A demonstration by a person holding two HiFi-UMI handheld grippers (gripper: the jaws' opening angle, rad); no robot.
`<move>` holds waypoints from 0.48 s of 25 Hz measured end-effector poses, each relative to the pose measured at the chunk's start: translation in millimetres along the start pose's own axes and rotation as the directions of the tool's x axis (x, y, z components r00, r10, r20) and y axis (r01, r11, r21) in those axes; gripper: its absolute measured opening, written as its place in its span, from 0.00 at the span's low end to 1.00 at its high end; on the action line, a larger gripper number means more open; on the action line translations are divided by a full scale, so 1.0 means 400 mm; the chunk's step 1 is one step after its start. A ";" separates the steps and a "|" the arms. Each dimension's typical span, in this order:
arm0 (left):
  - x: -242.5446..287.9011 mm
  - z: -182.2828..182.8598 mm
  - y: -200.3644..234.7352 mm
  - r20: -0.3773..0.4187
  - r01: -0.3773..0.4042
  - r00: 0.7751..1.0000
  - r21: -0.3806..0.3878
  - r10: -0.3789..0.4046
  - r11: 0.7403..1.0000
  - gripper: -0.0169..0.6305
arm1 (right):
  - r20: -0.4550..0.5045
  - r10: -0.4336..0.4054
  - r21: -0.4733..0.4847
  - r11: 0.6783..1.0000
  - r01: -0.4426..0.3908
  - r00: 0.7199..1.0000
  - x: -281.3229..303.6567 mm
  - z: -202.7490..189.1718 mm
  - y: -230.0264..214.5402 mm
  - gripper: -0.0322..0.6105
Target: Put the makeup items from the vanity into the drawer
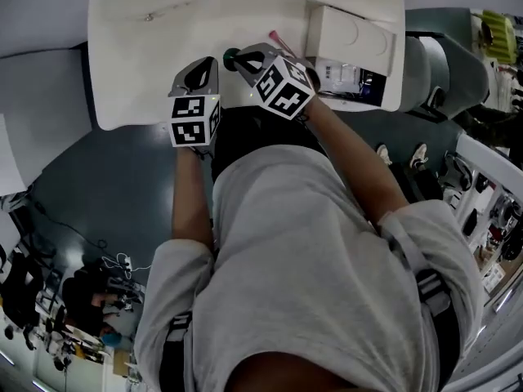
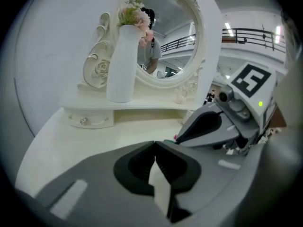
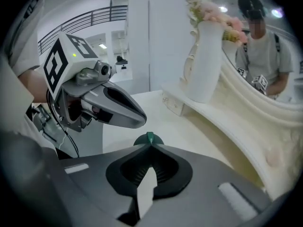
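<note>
The white vanity top (image 1: 147, 64) lies ahead of me, both grippers held over its near edge. My right gripper (image 1: 241, 58) (image 3: 150, 143) is shut, and a small dark green item (image 1: 230, 55) (image 3: 149, 137) sticks out at its tips, pinched there. Close on its left, my left gripper (image 1: 206, 62) (image 2: 155, 145) is shut with nothing between its jaws. In the left gripper view the right gripper (image 2: 177, 138) hangs just to the right. A thin pink stick (image 1: 274, 37) lies on the vanity past the right gripper. An open drawer (image 1: 384, 96) holding small items is at the vanity's right end.
A white vase (image 2: 122, 63) (image 3: 206, 63) of pink flowers stands on the raised back shelf before the oval mirror (image 2: 175, 37). A small drawer with a knob (image 2: 85, 121) sits under that shelf. Shelving with small goods stands at the right (image 1: 482, 211).
</note>
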State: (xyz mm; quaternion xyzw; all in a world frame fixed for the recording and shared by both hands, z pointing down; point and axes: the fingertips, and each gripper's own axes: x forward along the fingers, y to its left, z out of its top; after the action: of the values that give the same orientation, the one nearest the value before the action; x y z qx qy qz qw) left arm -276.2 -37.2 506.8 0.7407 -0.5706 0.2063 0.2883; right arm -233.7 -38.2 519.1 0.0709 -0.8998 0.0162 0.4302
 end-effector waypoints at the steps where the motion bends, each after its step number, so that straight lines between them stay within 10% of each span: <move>1: 0.006 0.014 -0.018 -0.004 0.021 1.000 0.018 -0.021 1.000 0.03 | 0.015 -0.018 0.049 0.999 0.017 1.000 -0.014 -0.008 -0.005 0.05; 12: 0.082 0.077 -0.232 -0.067 0.161 0.986 0.197 -0.151 0.967 0.03 | 0.101 -0.161 0.374 0.921 0.113 0.982 -0.214 -0.147 -0.054 0.05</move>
State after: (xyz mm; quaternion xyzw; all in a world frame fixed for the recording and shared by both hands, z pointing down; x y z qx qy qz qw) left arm -178.8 -64.4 486.8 0.8032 -0.4789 0.2590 0.2416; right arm -132.2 -44.7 489.0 0.2135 -0.8997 0.1490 0.3503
